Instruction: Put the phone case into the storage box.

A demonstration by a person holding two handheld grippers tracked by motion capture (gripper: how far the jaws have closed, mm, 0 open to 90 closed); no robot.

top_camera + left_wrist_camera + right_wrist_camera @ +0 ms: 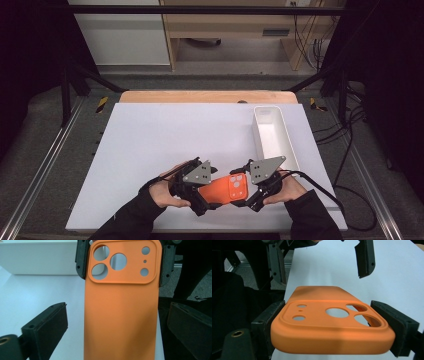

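Clamping the camera end of an orange phone case (224,189), the right gripper (248,196) has its jaws pressed on the case's two long edges; in the right gripper view the black pads (270,322) sit tight against both sides of the case (329,325), just beside the raised block with the lens holes. The case is held level, back face up, above the near part of the white surface (165,145), between the two grippers.

Opposite it, the left gripper (200,200) stands with its jaws wide apart. In the left gripper view the case (121,312) runs straight up the middle between the two pads (47,327), and bare surface shows in the gap on the left side, so the pads are not pressing on it. On the right side the gap is dark and I cannot tell how wide it is. The far end of the case in that view, with three large round holes and three small ones, sits between the right gripper's dark jaws.

In the high view each hand wraps its gripper from below, the left hand (165,192) and the right hand (287,190) near the front edge of the surface, sleeves dark. A grey three-cornered plate tops each gripper, and a black cable trails off to the right.

A long white tray (262,132) lies along the right side of the surface, well apart from the case; its wall shows behind the case in the left gripper view (37,260).
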